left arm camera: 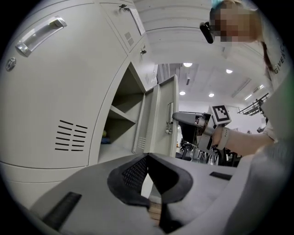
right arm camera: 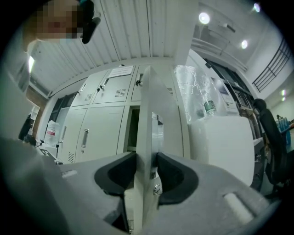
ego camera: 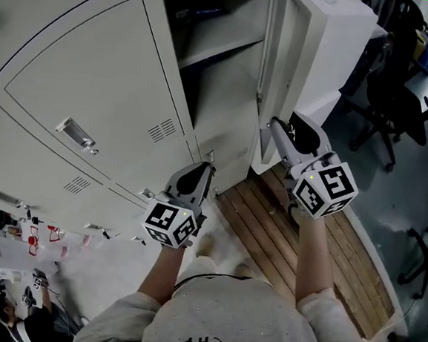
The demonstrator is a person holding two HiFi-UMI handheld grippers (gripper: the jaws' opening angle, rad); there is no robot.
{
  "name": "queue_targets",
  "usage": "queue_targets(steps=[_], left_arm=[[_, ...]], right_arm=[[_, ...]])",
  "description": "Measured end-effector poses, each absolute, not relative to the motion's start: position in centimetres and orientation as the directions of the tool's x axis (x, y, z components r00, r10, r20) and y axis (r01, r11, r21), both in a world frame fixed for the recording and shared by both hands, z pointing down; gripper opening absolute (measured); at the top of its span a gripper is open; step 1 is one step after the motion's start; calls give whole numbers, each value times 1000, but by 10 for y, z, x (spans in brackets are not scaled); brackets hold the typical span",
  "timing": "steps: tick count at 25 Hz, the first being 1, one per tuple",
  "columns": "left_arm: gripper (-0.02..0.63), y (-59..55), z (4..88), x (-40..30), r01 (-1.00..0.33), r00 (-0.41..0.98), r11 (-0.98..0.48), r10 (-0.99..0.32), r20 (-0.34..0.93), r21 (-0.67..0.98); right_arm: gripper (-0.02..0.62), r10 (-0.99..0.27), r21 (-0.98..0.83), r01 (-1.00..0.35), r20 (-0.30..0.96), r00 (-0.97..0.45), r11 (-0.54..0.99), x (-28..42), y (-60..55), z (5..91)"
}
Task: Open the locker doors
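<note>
Right gripper [right arm camera: 146,160] is clamped on the free edge of the open locker door [right arm camera: 148,92], and that upright edge runs straight up between its jaws. Swung farther right, the door would likely meet the white cabinet [right arm camera: 225,142] just beyond. Left gripper [left arm camera: 148,158], jaws together and empty, hangs near the closed locker door [left arm camera: 50,92] at left, its handle [left arm camera: 39,36] untouched.

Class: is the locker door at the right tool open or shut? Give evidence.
Open. The locker door stands swung out, edge in the right tool; the shelf inside shows.
</note>
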State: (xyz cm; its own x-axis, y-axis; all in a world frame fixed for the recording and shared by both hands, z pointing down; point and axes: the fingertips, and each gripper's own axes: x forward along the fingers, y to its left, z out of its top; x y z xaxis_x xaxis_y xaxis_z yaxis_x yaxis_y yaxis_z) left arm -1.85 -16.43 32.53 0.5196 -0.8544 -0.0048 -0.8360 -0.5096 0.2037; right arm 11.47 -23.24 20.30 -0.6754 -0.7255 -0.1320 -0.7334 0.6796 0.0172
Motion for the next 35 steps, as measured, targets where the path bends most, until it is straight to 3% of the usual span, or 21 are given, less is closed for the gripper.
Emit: queue_targets(steps=[18, 35], left_arm=[[-2, -172, 320, -30, -868, 475, -468, -880, -1, 167], [-2, -180, 319, -28, -887, 441, -434, -898, 6, 157]], right_arm=[[86, -845, -15, -858, -182, -503, 514, 234, -265, 204], [94, -921, 63, -939, -182, -345, 339, 279, -305, 207]])
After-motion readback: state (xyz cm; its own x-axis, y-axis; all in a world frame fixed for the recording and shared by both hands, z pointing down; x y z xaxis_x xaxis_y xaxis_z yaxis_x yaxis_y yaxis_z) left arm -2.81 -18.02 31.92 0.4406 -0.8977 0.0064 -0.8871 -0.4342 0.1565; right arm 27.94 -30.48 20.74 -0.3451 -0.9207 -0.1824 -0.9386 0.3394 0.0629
